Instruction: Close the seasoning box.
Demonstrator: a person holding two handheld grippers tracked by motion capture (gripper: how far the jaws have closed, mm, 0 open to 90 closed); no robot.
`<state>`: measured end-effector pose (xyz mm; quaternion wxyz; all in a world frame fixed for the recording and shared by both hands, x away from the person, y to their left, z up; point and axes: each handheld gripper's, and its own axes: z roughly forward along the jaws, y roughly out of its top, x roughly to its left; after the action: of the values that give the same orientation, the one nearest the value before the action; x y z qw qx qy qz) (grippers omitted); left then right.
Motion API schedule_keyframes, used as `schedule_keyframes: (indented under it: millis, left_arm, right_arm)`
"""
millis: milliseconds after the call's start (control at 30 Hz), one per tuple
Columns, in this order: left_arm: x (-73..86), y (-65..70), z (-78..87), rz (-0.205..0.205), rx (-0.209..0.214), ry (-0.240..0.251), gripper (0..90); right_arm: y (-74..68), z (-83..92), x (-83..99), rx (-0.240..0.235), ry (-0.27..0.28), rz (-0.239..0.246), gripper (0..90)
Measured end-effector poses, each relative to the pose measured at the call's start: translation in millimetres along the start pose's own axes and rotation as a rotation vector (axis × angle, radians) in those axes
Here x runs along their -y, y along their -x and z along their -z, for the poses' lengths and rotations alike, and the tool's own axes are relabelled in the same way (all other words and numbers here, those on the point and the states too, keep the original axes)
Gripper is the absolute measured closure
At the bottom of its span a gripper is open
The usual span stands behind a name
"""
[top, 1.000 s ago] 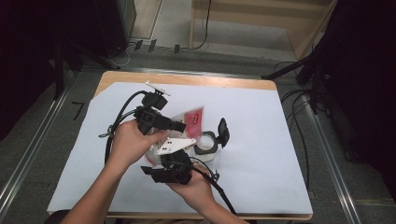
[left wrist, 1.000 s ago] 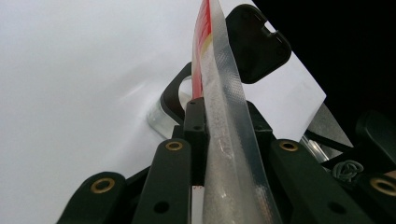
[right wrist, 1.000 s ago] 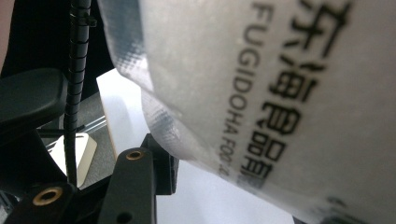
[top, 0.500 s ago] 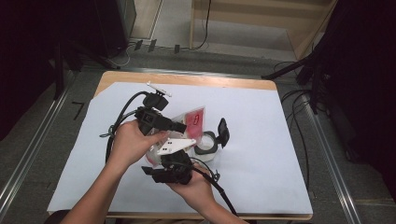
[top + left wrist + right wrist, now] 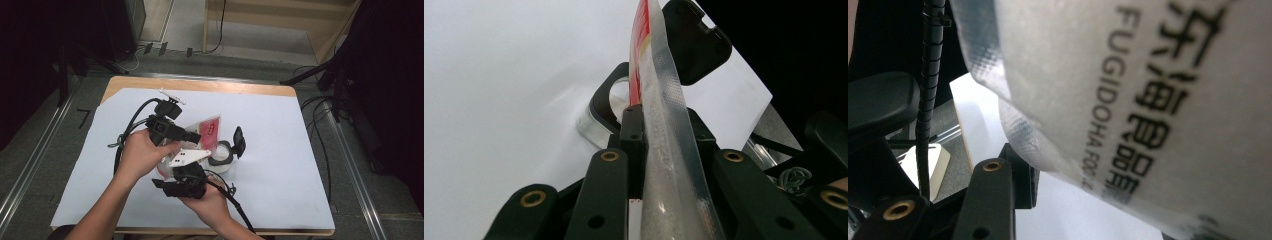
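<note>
A clear plastic pouch [image 5: 209, 127] with a red printed panel is held up on edge above the table. My left gripper [image 5: 197, 136] is shut on its sealed upper edge; in the left gripper view the pouch [image 5: 664, 100] runs edge-on between the jaws. My right gripper [image 5: 187, 167] comes up from below under its grey plate and is shut on the lower part of the pouch [image 5: 1148, 100], where black print shows. One black finger [image 5: 993, 195] is visible; the other is hidden behind the plastic. Just to the right stands an open clear container [image 5: 220, 155] with a black rim and a raised black lid [image 5: 239, 141].
A white sheet [image 5: 280, 150] covers the wooden table, with free room to the right and far side. Cables trail from both grippers toward the person. Metal rails run along the floor on both sides, and dark stands sit at the right.
</note>
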<state>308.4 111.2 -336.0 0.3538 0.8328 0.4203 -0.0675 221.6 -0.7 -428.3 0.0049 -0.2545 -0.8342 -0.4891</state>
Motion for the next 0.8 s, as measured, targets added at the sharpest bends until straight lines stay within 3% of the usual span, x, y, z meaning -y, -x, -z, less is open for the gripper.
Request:
schedule_keyframes:
  millis: [800]
  left_arm:
    - [-0.3,4.2,-0.8,-0.003,-0.001,0.004,75.7]
  right_arm:
    - [-1.3,2.3,0.3,0.002,-0.002,-0.012,56.5]
